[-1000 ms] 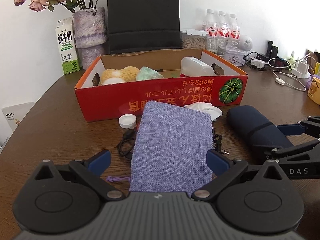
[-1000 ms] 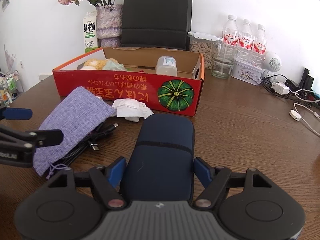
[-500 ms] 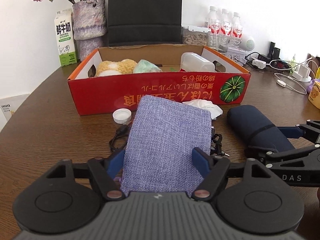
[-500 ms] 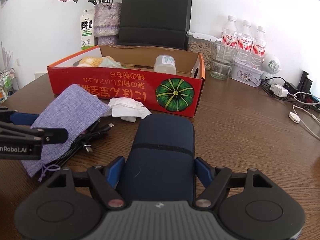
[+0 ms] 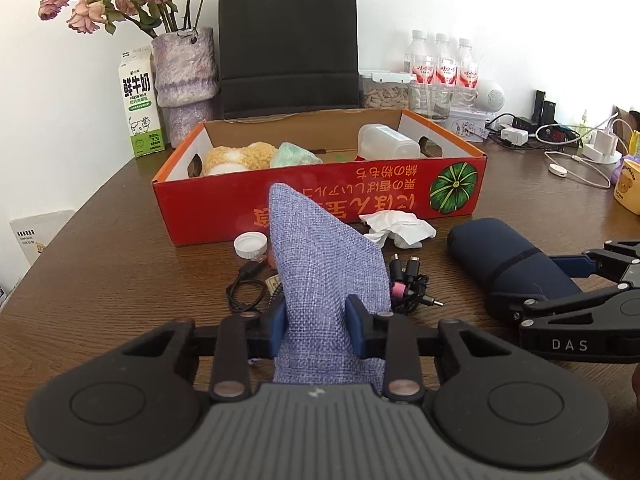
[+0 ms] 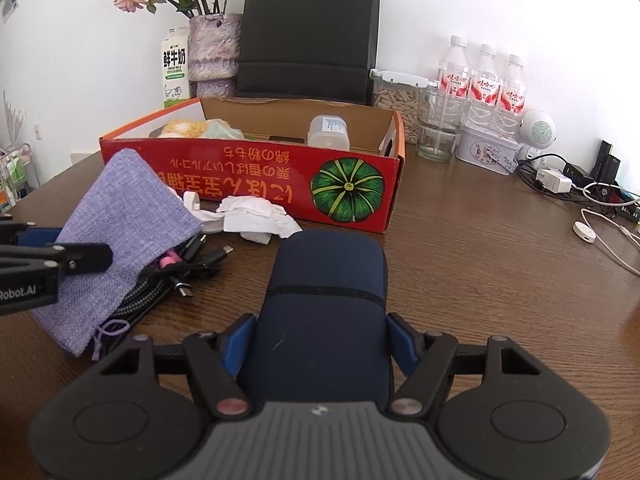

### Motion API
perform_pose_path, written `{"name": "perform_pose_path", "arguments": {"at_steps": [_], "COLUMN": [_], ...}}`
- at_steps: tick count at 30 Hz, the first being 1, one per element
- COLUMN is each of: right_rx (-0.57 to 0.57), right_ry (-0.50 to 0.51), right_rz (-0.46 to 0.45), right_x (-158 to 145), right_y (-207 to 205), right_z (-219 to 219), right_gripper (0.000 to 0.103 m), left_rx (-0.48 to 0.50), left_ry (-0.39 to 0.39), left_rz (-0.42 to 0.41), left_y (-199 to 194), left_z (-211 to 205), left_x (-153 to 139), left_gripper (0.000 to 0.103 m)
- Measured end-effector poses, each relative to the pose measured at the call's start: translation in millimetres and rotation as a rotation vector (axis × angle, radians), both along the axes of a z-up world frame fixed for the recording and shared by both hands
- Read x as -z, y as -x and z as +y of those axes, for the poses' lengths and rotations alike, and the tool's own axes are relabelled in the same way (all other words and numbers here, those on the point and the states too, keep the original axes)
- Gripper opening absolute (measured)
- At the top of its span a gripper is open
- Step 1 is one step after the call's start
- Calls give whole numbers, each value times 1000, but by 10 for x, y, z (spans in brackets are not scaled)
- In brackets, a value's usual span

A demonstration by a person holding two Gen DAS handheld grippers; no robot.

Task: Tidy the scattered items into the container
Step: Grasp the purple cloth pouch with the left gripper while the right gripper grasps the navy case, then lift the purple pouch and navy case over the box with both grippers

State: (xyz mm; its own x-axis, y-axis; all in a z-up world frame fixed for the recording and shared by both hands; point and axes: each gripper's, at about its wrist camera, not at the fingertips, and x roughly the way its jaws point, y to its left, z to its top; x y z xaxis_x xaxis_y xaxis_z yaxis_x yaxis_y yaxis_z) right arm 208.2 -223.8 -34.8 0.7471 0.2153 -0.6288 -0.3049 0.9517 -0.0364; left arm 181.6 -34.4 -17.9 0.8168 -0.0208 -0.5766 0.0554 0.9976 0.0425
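Note:
My left gripper (image 5: 316, 326) has its jaws closing, and the blue pads pinch the near end of a purple fabric pouch (image 5: 324, 264), which folds into a raised ridge. My right gripper (image 6: 322, 344) is also closing, its pads against both sides of a navy case (image 6: 328, 280) lying on the table. Behind both stands the red cardboard box (image 5: 360, 196), open at the top. It holds a yellow plush (image 5: 236, 156), a green bundle (image 5: 296, 156) and a clear bottle (image 5: 386, 142). A crumpled tissue (image 5: 400, 228), a white cap (image 5: 251, 245) and tangled cables (image 5: 408, 284) lie in front of the box.
Along the wall stand a milk carton (image 5: 140, 116), a vase of dried flowers (image 5: 184, 76), a black paper bag (image 5: 288, 44) and water bottles (image 6: 484, 84). Chargers and white cords (image 6: 600, 220) sprawl at the right. A yellow cup (image 5: 630, 188) sits at the far right.
The left jaws have drawn in from wide apart onto the pouch, which has bunched and risen off the cables. The right jaws have narrowed slightly around the navy case.

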Motion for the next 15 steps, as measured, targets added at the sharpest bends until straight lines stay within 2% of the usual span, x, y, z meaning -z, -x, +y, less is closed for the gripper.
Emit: {"name": "perform_pose_path", "arguments": {"at_steps": [3,9,15], "right_rx": [-2,-2,1], "right_ry": [-6,-31,-54], "right_rz": [-3,-11,-32], "right_x": [-12,-28,-77], "right_y": [56,151,214], "right_z": [-21,-60,-87], "right_gripper": [66,64,63], "left_rx": [-4,10,19], "left_ry": [8,37,73], "left_rz": [-14,-35,-68], "left_y": [50,144,196], "left_z": [16,45,125], "left_x": [-36,-94,-184], "left_gripper": [31,15,11]}}
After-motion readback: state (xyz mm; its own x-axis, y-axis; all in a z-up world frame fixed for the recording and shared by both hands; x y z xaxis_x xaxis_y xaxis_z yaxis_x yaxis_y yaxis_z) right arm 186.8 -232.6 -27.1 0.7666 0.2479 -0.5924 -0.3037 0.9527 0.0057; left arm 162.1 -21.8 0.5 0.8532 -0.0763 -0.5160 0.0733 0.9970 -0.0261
